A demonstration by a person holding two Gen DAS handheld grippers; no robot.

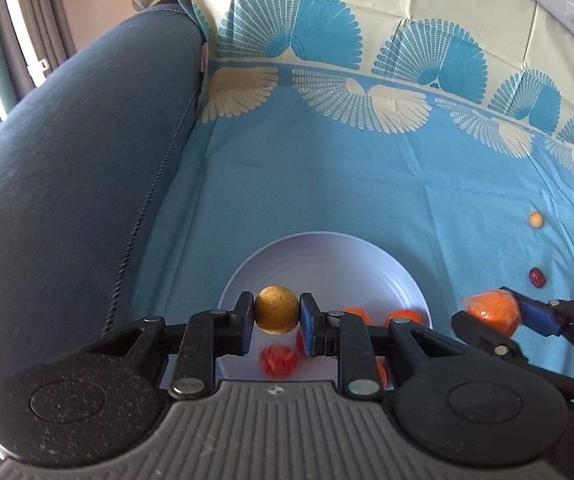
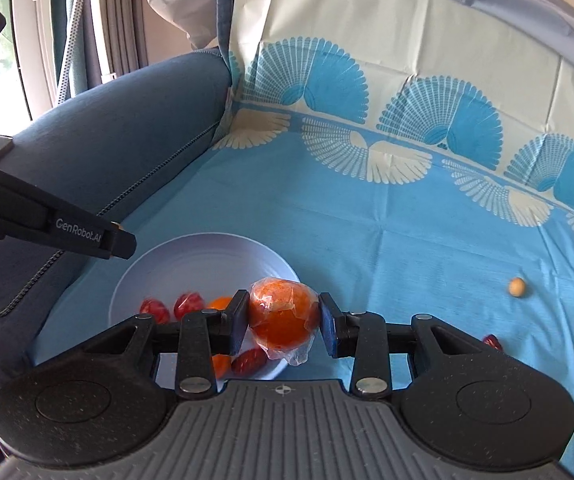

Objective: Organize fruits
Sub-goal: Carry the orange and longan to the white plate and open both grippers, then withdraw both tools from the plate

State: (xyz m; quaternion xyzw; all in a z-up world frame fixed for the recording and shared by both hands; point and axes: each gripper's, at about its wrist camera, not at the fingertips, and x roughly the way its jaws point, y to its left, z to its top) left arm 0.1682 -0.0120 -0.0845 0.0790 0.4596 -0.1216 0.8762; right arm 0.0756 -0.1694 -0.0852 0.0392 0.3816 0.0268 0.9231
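Both grippers carry fruit over the round pale lavender plate (image 1: 319,252).

The left gripper (image 1: 277,316) clamps a speckled golden-brown round fruit (image 1: 277,315) above the plate's middle; the right gripper (image 2: 283,318) pinches a film-wrapped orange (image 2: 283,316) above its right rim. Red wrinkled fruits (image 2: 189,305) and oranges lie inside the plate.
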